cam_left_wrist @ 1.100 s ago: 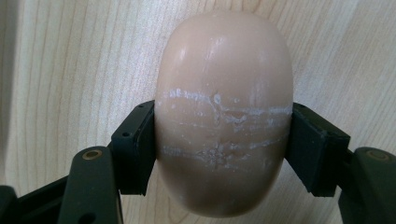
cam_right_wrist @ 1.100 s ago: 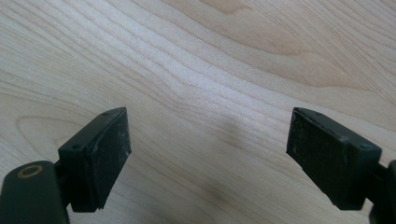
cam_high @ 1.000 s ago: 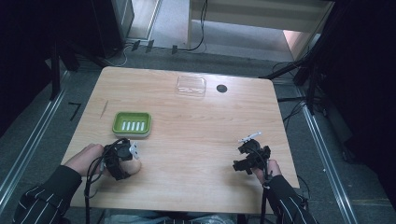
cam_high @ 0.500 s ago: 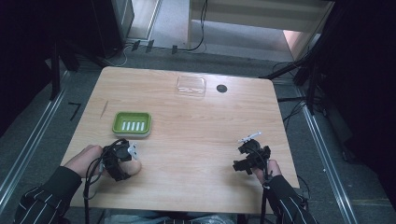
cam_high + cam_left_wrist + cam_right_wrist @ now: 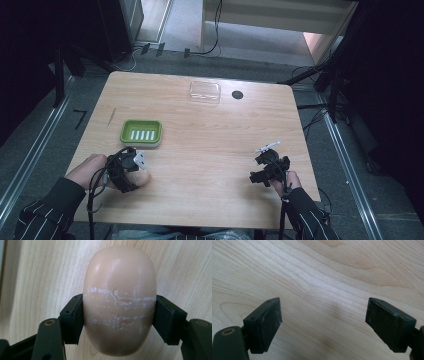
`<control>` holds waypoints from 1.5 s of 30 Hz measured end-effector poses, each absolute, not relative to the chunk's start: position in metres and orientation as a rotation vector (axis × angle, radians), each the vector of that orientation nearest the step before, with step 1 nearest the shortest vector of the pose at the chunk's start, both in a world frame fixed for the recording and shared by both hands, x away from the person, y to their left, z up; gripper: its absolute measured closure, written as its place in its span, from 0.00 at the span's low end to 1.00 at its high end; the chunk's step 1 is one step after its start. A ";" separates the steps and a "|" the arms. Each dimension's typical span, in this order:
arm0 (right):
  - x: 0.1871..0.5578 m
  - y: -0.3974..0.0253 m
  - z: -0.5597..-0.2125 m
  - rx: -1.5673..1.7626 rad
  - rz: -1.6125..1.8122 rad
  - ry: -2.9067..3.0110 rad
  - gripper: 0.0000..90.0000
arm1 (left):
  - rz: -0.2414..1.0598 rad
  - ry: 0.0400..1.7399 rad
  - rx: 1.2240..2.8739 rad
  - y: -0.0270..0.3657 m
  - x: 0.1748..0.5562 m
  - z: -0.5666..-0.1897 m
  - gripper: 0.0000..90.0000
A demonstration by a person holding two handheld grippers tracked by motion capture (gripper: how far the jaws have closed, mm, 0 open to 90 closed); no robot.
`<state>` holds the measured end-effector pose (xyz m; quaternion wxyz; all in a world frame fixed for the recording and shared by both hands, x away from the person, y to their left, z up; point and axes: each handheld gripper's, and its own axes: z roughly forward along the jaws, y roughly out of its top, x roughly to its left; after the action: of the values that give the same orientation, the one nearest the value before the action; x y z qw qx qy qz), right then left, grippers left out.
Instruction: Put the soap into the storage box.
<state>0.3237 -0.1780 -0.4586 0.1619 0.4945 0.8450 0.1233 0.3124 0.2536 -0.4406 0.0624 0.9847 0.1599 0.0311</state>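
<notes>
Smooth oval beige soap bar [image 5: 119, 302], white-scuffed, clamped in left gripper [image 5: 117, 317]; right gripper [image 5: 323, 322] agape over grained wood table [image 5: 324, 272].

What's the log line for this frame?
left claw: shut on soap | right claw: open over table | green dish: no soap in it

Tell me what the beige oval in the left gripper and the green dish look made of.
Beige oval: likely bar soap, smooth and waxy, with whitish scuff lines where the left hand-held gripper clamps it. Green dish: probably moulded plastic, uniform matte green with pale slots.
</notes>
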 end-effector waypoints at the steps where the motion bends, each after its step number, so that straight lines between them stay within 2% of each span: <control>1: 0.324 -0.178 -0.459 1.412 0.349 2.411 0.16 | 0.092 0.488 2.973 0.254 0.313 -0.439 0.36; 45: 0.325 -0.177 -0.460 1.409 0.354 2.412 0.16 | 0.184 0.518 2.880 0.275 0.331 -0.407 0.36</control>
<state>0.3245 -0.1771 -0.4602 0.1623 0.4938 0.8452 0.1240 0.3308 0.2750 -0.4069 0.1048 0.9768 0.1759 0.0623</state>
